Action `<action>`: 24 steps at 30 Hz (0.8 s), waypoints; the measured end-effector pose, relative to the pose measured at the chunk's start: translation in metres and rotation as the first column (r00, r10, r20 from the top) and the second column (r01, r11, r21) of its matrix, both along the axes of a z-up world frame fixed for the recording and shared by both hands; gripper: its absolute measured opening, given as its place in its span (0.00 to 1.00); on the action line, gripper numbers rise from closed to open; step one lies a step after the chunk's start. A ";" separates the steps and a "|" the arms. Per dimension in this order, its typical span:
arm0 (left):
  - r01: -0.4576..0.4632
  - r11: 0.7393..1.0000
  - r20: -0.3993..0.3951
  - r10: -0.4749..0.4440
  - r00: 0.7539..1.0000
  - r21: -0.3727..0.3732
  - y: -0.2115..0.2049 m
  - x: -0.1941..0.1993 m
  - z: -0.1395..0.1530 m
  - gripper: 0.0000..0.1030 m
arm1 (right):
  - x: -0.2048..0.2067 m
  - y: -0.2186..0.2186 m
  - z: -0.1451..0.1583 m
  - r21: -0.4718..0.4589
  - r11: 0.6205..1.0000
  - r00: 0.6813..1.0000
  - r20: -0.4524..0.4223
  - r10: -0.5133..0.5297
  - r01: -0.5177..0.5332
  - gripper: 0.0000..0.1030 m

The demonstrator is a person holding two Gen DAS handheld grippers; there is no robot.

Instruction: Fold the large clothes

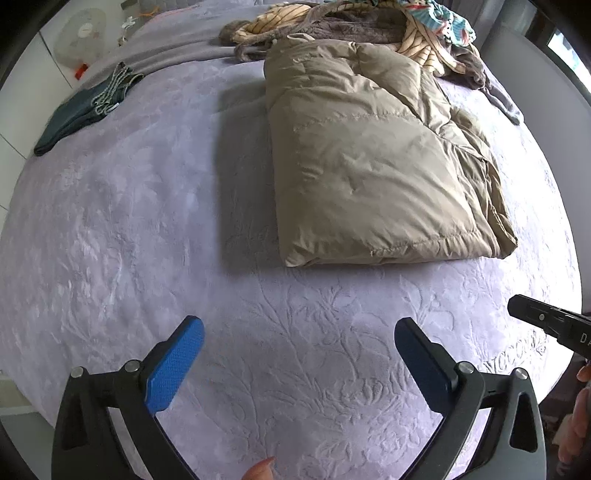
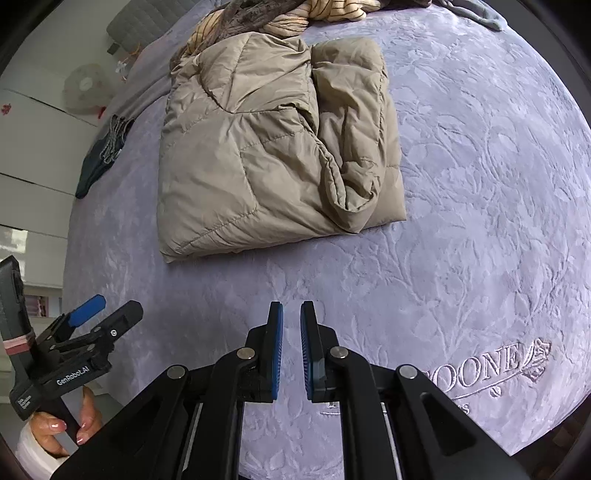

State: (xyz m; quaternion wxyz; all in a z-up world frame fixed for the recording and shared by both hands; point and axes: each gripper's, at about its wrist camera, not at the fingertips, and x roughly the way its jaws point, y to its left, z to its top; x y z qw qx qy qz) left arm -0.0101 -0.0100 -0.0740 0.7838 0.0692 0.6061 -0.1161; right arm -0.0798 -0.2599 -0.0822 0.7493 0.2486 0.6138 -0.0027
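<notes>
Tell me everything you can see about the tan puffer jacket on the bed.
The tan puffer jacket is a quilted, slightly shiny padded garment, folded into a thick, roughly rectangular bundle. It lies flat on the lavender embossed bedspread, its far end against the pile of striped and grey clothes. One folded-over layer sits loosely along its right side. Neither gripper touches it.

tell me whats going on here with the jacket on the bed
A person is folding clothes on a bed with a handheld gripper in each hand. The tan puffer jacket lies folded into a rough rectangle on the lilac bedspread, and neither gripper touches it. The left gripper is wide open and empty; the right gripper is nearly shut on nothing. A pile of unfolded clothes waits behind the jacket.
</notes>
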 end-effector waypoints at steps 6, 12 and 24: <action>0.000 1.000 0.015 0.000 1.000 0.015 0.001 -0.001 0.004 1.00 | 0.001 0.002 0.001 -0.012 1.000 1.000 0.001 0.006 -0.006 0.25; -0.005 0.999 0.031 0.004 1.000 0.039 0.002 -0.003 0.015 1.00 | 0.002 0.002 0.017 -0.033 0.999 0.999 0.033 0.000 0.001 0.42; -0.047 0.997 0.139 0.038 0.990 0.064 0.009 -0.007 0.059 1.00 | 0.003 0.009 0.065 -0.227 0.974 0.994 0.106 0.032 -0.007 0.86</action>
